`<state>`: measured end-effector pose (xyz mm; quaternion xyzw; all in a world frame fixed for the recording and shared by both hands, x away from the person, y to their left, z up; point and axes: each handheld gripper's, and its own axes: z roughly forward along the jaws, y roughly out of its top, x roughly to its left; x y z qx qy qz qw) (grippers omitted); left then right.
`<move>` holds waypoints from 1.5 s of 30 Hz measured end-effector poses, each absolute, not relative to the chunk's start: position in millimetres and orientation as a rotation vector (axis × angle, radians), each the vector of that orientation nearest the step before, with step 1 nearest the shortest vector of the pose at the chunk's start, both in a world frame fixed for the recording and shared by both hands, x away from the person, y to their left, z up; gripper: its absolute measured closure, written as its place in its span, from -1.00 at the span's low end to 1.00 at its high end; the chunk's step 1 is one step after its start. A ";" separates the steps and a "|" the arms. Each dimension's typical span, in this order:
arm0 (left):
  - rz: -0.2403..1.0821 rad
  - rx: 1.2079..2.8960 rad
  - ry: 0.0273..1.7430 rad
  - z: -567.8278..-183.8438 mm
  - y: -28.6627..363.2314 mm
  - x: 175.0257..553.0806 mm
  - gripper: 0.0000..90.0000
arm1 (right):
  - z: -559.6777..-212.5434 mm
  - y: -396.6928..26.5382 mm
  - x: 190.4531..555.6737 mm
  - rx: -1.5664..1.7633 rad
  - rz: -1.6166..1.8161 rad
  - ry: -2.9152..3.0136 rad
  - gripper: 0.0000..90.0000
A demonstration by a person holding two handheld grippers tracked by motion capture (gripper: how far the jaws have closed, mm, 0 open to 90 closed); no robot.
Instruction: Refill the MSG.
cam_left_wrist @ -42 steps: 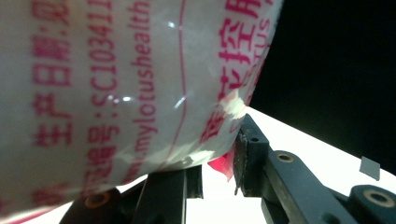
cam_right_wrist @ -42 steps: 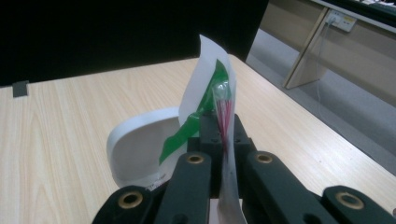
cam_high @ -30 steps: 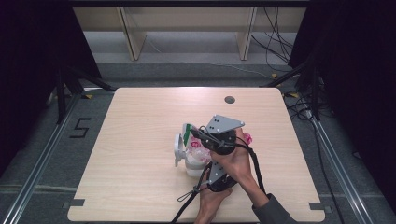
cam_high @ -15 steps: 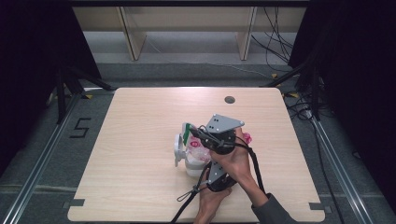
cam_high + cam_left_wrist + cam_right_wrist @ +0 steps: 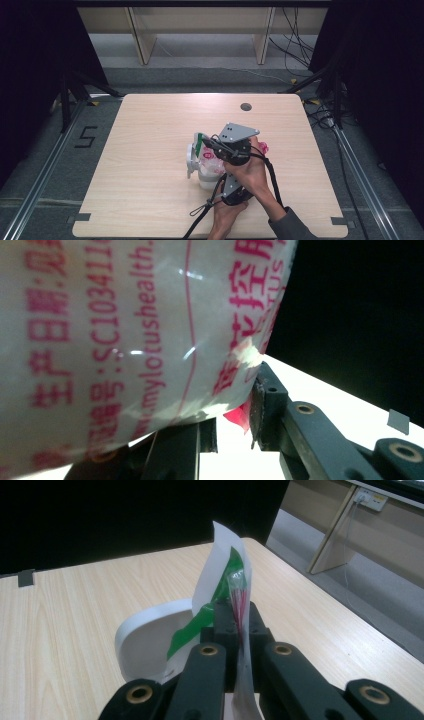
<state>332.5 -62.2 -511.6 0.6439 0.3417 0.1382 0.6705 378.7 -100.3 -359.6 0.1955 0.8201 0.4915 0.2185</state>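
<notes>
Near the front middle of the surface (image 5: 150,150), the left hand-held gripper (image 5: 230,425) pinches a glossy translucent bag (image 5: 125,330) printed with red characters. The right hand-held gripper (image 5: 239,625) is pressed together on its thin green-marked edge (image 5: 225,580), beside a smooth white lid (image 5: 150,640). The surface is pale woodgrain; dark curtains lie beyond.

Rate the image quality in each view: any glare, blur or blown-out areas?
High view: soft overall, with a glare patch on the table at its far edge. Left gripper view: the printed bag sits so close that its red text blurs, and the surface beneath is blown out white. Right gripper view: the sharpest, with the white and green packet crisp against a dark background.
</notes>
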 end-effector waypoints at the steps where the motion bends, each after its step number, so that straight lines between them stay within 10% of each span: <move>1: 0.311 1.455 0.769 -511.7 -61.7 332.6 0.67 | -359.6 -100.2 378.4 0.546 1.358 2.271 1.00; 45: 0.353 1.492 0.798 -510.0 -58.2 331.0 0.67 | -360.9 -92.8 377.1 0.552 1.332 2.291 1.00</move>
